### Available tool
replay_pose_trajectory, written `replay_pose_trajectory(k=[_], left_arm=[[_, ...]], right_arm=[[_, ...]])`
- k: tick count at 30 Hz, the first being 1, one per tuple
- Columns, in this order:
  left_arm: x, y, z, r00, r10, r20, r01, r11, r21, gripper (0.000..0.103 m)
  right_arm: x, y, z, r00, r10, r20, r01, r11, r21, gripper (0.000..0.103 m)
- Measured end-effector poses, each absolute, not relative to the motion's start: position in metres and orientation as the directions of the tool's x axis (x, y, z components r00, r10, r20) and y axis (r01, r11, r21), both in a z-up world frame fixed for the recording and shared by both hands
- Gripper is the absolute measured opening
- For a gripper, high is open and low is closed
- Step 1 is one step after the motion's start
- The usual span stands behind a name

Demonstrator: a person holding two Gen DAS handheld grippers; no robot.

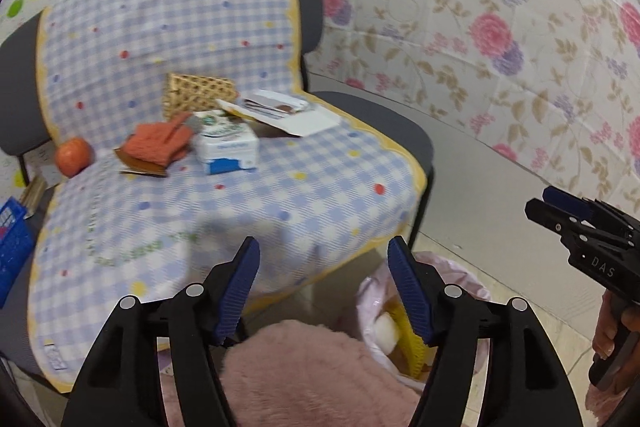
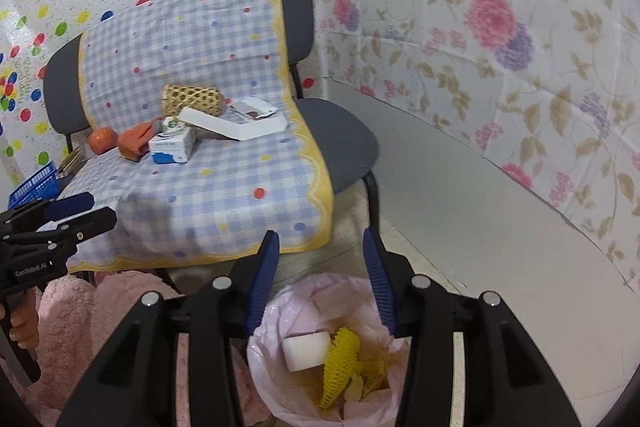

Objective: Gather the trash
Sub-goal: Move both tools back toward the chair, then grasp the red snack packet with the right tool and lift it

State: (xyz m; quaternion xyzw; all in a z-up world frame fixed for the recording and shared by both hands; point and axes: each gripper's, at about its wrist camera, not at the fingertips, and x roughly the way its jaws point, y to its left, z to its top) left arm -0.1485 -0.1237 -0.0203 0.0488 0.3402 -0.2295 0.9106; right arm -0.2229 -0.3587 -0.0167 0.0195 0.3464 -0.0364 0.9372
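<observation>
Both the left gripper [image 1: 322, 287] and right gripper [image 2: 318, 277] gape wide, empty. The pink-lined trash bin [image 2: 280, 311] sits at 6 o'clock below the right gripper; the milk carton [image 2: 173, 145] lies at 11 o'clock.

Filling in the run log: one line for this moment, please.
left tongs open, empty | right tongs open, empty, above trash bin | bin holds yellow foam net | white carton on chair

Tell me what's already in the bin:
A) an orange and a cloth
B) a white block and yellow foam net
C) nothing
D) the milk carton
B: the right wrist view looks down into the pink-lined bin, where a white block lies beside a yellow foam net; the orange, cloth and carton sit on the chair.
</observation>
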Motion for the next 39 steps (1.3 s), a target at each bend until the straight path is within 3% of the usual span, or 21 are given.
replay_pose_trajectory(k=[2,5,17,24,32,33,35,39], left_arm=[[-0.142,-0.110,-0.017,0.687,-0.350,-0.637,0.415,0.908,-0.053,0.067],[-0.131,-0.088,-0.011,0.716,-0.299,-0.630,0.357,0.933,-0.037,0.067],[-0.092,-0.017,0.038,0.814,-0.115,-0.569,0.165,0.986,0.038,0.067],[-0.063,-0.010,0.059,0.838,-0.080,-0.539,0.141,0.987,0.073,0.067],[-0.014,-0.011,0.014,0.771,-0.097,-0.629,0.160,0.986,0.043,0.068],[-0.009,-0.010,0.009,0.764,-0.100,-0.637,0.161,0.986,0.038,0.068],[0.003,-0.010,-0.003,0.751,-0.105,-0.652,0.165,0.986,0.031,0.068],[0.020,-0.010,-0.018,0.735,-0.119,-0.667,0.177,0.984,0.020,0.068]], right_arm=[[-0.212,-0.348,-0.017,0.754,-0.041,-0.655,0.053,0.999,-0.002,0.052],[-0.195,-0.333,-0.019,0.749,-0.012,-0.662,0.008,1.000,-0.009,0.053],[-0.123,-0.290,-0.021,0.741,0.076,-0.668,-0.117,0.993,-0.016,0.054],[-0.078,-0.272,-0.020,0.738,0.104,-0.667,-0.171,0.985,-0.035,0.054],[-0.020,-0.253,-0.038,0.714,0.103,-0.693,-0.219,0.972,-0.081,0.053],[-0.011,-0.250,-0.043,0.708,0.094,-0.700,-0.223,0.970,-0.096,0.051],[0.004,-0.246,-0.052,0.698,0.084,-0.711,-0.238,0.964,-0.119,0.038],[0.033,-0.239,-0.071,0.673,0.074,-0.736,-0.267,0.952,-0.148,0.037]])
